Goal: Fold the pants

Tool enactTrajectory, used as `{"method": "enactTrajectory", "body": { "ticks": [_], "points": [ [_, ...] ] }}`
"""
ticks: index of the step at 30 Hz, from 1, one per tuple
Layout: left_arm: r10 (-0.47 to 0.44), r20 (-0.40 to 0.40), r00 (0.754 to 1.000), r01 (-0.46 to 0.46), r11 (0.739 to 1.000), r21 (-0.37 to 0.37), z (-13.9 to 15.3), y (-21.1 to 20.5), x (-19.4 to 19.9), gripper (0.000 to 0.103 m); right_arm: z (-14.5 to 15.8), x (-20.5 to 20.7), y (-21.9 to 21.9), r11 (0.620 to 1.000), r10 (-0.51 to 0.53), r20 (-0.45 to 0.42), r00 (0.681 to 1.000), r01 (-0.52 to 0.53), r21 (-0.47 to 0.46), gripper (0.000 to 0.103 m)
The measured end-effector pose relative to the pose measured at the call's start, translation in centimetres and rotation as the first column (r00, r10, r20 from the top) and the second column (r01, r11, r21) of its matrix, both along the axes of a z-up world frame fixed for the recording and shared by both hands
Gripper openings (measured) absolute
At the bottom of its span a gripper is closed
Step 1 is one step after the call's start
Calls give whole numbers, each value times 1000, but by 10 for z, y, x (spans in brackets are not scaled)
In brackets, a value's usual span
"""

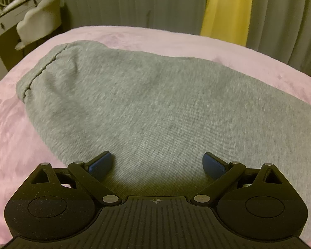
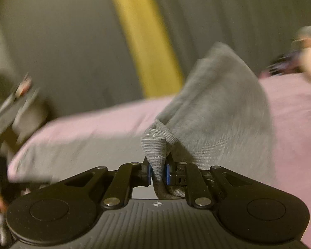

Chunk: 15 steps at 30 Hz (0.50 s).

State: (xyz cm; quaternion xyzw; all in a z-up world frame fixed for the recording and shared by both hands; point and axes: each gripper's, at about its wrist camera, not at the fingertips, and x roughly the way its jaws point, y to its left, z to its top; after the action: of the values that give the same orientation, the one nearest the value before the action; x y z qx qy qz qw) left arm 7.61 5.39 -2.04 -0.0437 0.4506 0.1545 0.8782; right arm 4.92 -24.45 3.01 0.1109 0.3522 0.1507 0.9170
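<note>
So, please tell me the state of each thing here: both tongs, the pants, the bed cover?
left tongs: open, over the pants, holding nothing
right tongs: shut on a bunched ribbed edge
grey pants: partly flat, one end lifted
pink bed cover: spread under the pants

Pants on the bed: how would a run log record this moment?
left hand-held gripper: open over pants | right hand-held gripper: pinching lifted pants | bed: pink

Grey curtains (image 1: 134,2) with a yellow panel (image 1: 226,8) hang behind a pink bed (image 1: 134,35).
</note>
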Motion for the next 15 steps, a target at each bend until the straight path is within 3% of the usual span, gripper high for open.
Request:
{"method": "enactTrajectory", "body": {
  "ticks": [3,4,6,8,9,12,15],
  "points": [
    [-4,0,1000,4,1000,-2,0,0,-1,99,-37,9,32,991,133,-198,971,-136,2,25],
    [-6,1,1000,6,1000,-3,0,0,-1,99,-44,7,37,987,156,-254,955,-160,8,33],
    [-12,3,1000,12,1000,-6,1,0,-2,99,-38,5,30,984,179,-251,951,-167,68,50],
    [-20,3,1000,20,1000,-11,1,-1,-2,99,-26,6,7,974,142,-222,965,-96,204,83],
    [-25,3,1000,25,1000,-12,1,-2,-2,99,-22,5,-7,964,95,-208,974,-38,263,88],
    [-51,4,999,51,999,-15,0,-6,-1,99,-26,4,-49,916,-71,-259,963,166,365,91],
    [-84,10,996,85,996,-13,1,-11,-3,99,-45,4,-79,887,-202,-383,902,334,318,88]
  ]
}}
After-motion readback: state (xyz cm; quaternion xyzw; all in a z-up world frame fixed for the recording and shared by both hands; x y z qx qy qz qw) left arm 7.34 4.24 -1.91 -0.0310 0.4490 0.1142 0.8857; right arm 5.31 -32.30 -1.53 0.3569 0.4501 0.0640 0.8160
